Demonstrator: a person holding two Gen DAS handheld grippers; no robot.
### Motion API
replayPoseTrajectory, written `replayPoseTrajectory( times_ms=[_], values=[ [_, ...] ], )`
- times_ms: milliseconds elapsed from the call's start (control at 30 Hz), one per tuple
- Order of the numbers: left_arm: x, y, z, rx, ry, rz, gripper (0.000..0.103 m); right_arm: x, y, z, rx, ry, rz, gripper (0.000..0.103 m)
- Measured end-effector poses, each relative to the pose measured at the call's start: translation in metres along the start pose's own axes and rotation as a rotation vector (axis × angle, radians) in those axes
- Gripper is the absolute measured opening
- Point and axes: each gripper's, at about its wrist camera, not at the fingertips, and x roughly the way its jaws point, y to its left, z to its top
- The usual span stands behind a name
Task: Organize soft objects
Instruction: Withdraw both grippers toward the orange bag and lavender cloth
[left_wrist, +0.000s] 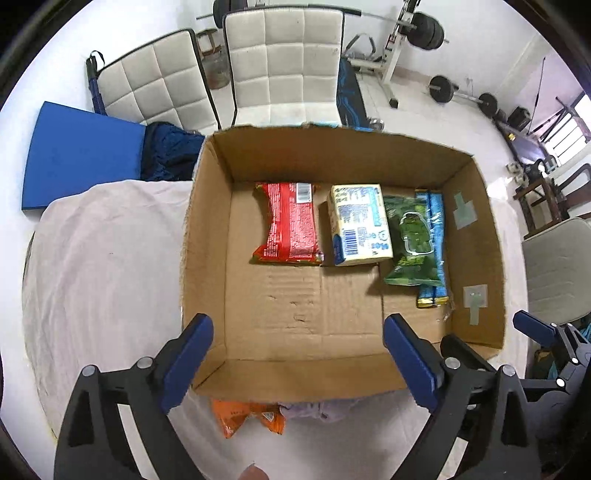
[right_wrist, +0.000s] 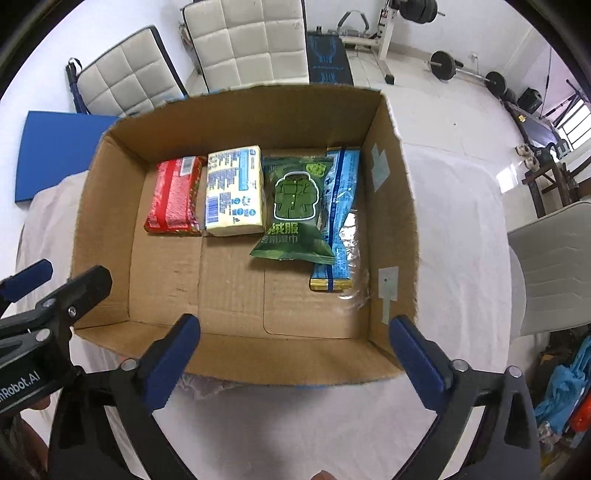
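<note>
An open cardboard box (left_wrist: 207, 236) (right_wrist: 99, 229) stands on a white cloth. Along its far side lie a red packet (left_wrist: 291, 225) (right_wrist: 173, 199), a pale yellow tissue pack (left_wrist: 358, 225) (right_wrist: 234, 192), a green packet (left_wrist: 412, 240) (right_wrist: 295, 210) and a blue packet (left_wrist: 436, 251) (right_wrist: 338, 218). My left gripper (left_wrist: 299, 365) is open and empty above the box's near wall. My right gripper (right_wrist: 295, 365) is open and empty above the near wall too. An orange packet (left_wrist: 247, 419) and a pale purple cloth (left_wrist: 317, 410) lie on the cloth in front of the box, partly hidden by it.
The white cloth (left_wrist: 103, 266) covers the table. A blue pad (left_wrist: 81, 155) lies at far left. Two white padded chairs (left_wrist: 284, 62) stand behind the table and another chair (right_wrist: 554, 266) at right. Gym weights (left_wrist: 424, 29) stand in the background.
</note>
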Motion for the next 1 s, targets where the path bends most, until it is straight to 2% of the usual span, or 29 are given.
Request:
replayPoseTrajectory(
  times_ms=[233, 433, 633, 733, 833, 1000],
  values=[
    [-0.036, 0.006, -0.017, -0.033, -0.062, -0.023, 0.098, -0.037, 0.002, -0.019, 0.001, -0.074, 0.0, 0.103],
    [-0.07, 0.007, -0.031, -0.03, -0.123, 0.003, 0.098, -0.068, 0.005, -0.035, 0.004, -0.139, 0.017, 0.103],
    [-0.092, 0.015, -0.037, -0.033, -0.17, 0.036, 0.098, -0.084, 0.009, -0.04, 0.007, -0.154, 0.063, 0.103],
    [-0.092, 0.029, -0.044, -0.054, -0.162, 0.063, 0.098, -0.073, 0.016, -0.049, 0.002, -0.097, 0.144, 0.103],
    [-0.082, 0.049, -0.06, -0.084, -0.127, 0.091, 0.098, -0.051, 0.037, -0.068, -0.073, -0.032, 0.186, 0.103],
    [-0.042, 0.086, -0.098, -0.144, -0.009, 0.132, 0.098, 0.009, 0.076, -0.1, -0.204, 0.082, 0.217, 0.103]
  ],
)
